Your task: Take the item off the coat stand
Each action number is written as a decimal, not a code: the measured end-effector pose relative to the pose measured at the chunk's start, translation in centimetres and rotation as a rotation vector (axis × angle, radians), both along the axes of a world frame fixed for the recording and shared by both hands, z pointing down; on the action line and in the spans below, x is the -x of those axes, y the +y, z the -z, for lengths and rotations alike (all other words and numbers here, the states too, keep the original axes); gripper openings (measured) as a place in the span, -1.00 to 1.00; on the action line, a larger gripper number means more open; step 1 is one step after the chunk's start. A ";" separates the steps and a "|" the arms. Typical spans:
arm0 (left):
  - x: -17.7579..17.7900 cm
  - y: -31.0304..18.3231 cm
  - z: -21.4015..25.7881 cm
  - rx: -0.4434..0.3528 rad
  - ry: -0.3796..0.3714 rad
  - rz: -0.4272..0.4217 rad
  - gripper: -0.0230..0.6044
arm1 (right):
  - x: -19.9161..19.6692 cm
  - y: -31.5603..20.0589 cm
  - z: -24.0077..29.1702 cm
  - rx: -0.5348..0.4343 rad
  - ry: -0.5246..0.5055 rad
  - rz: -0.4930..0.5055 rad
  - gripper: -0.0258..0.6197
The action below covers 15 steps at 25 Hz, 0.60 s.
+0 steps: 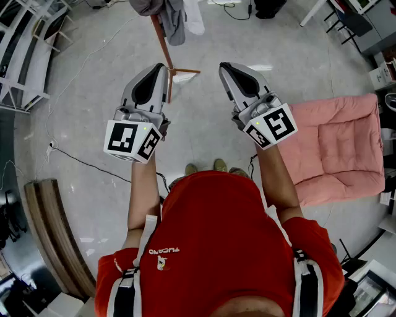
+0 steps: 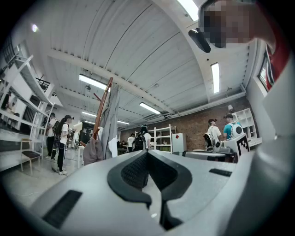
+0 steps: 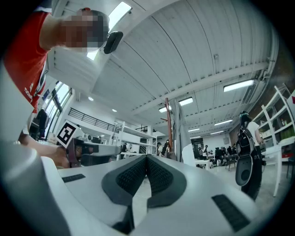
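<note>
A wooden coat stand [image 1: 162,46] rises ahead of me on the floor, with grey and white garments [image 1: 168,15] hanging from its top. In the left gripper view the stand [image 2: 104,105] and its grey garment [image 2: 109,126] show left of centre; in the right gripper view the stand [image 3: 168,120] is just beyond the jaws. My left gripper [image 1: 162,67] is shut and empty, held at chest height and pointing toward the stand's base. My right gripper [image 1: 224,66] is level with it, also shut on nothing. Both are well short of the garments.
A pink cushioned chair [image 1: 337,145] sits to my right. White shelving [image 1: 25,49] lines the left wall and a curved wooden bench [image 1: 55,235] lies at lower left. A black cable [image 1: 86,162] crosses the floor. Several people [image 2: 60,138] stand in the background.
</note>
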<state>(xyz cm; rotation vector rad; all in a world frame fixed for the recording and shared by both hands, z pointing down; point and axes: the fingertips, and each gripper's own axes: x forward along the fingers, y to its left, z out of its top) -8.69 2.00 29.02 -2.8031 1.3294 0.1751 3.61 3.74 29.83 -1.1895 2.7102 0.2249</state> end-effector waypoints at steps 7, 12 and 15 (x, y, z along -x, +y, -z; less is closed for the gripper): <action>1.2 0.1 -0.2 -0.003 0.018 -0.001 -0.90 | 1.5 0.4 -0.3 0.000 0.011 0.010 -0.84; 3.5 -0.4 -0.1 -0.014 0.033 0.008 -0.90 | 3.9 0.2 -0.7 0.006 0.031 0.011 -0.84; 4.9 -0.9 0.0 -0.020 0.040 0.007 -0.89 | 5.3 0.2 -1.0 0.007 0.041 0.010 -0.84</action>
